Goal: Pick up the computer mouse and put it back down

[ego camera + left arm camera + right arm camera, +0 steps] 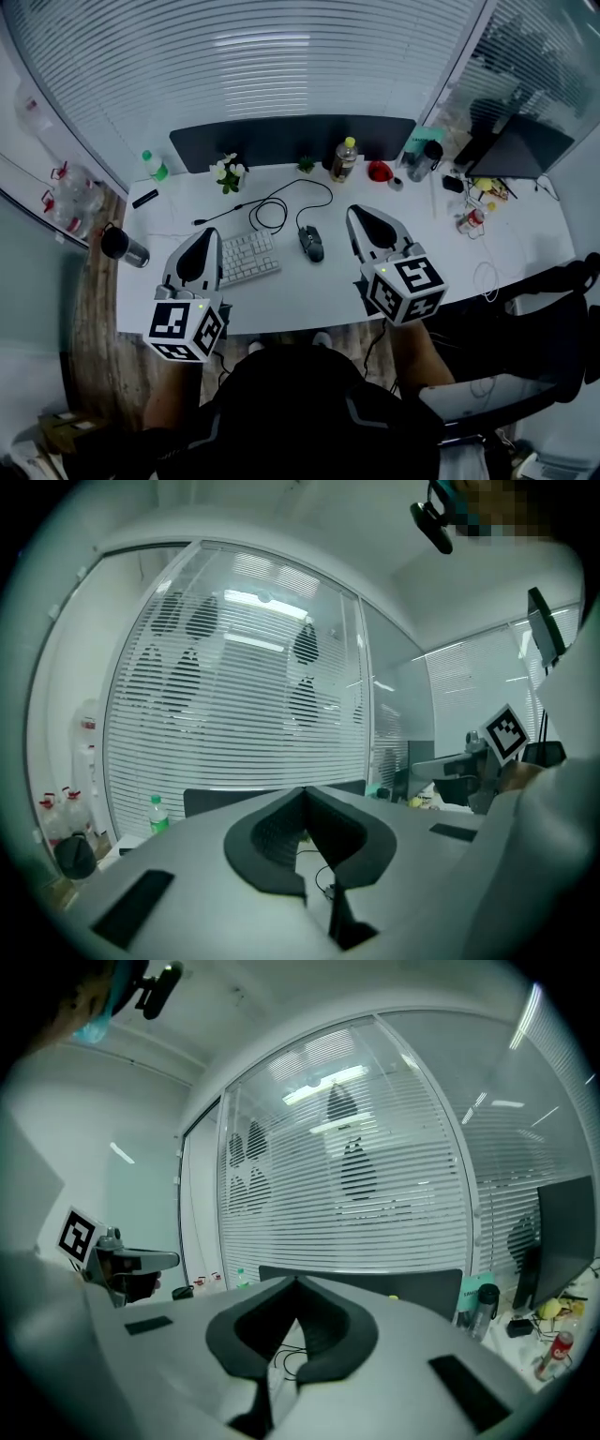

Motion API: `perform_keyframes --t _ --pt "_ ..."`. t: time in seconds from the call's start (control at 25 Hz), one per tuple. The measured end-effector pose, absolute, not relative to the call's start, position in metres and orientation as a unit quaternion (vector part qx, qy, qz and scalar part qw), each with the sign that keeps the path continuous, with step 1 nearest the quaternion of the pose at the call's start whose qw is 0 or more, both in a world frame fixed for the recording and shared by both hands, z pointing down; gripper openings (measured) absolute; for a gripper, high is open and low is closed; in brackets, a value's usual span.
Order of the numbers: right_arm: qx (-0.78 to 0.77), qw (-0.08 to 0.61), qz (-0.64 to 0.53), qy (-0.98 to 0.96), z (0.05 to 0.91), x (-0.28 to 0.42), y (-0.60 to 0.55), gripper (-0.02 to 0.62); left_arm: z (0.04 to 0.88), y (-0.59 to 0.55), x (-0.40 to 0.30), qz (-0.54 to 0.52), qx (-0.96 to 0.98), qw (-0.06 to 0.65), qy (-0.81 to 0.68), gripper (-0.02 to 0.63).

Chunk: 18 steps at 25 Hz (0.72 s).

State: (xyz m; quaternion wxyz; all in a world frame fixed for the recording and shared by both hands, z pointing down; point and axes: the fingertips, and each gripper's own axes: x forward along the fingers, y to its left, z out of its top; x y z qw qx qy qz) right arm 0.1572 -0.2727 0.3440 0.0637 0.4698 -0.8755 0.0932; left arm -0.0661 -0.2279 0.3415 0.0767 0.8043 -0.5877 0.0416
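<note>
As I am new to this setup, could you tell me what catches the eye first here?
The left tongs and right tongs, both shut and empty, hover above the white desk. Between them lies the dark mouse, untouched, with a white keyboard left of it.

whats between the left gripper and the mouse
The keyboard lies between the left gripper and the mouse on the desk, as the head view shows.
</note>
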Motion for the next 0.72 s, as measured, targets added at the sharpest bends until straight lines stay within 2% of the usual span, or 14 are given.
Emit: perform_keyframes --t 0.32,0.72 --pt "0.466 0.067 0.092 -0.877 0.345 0.155 -0.276 -0.002 0.327 -0.235 -0.075 0.052 0.783 0.036 -0.619 0.029" --pt "0.468 0.065 0.092 -0.877 0.346 0.16 -0.278 -0.002 0.332 -0.235 -0.072 0.062 0.766 0.024 -0.64 0.029"
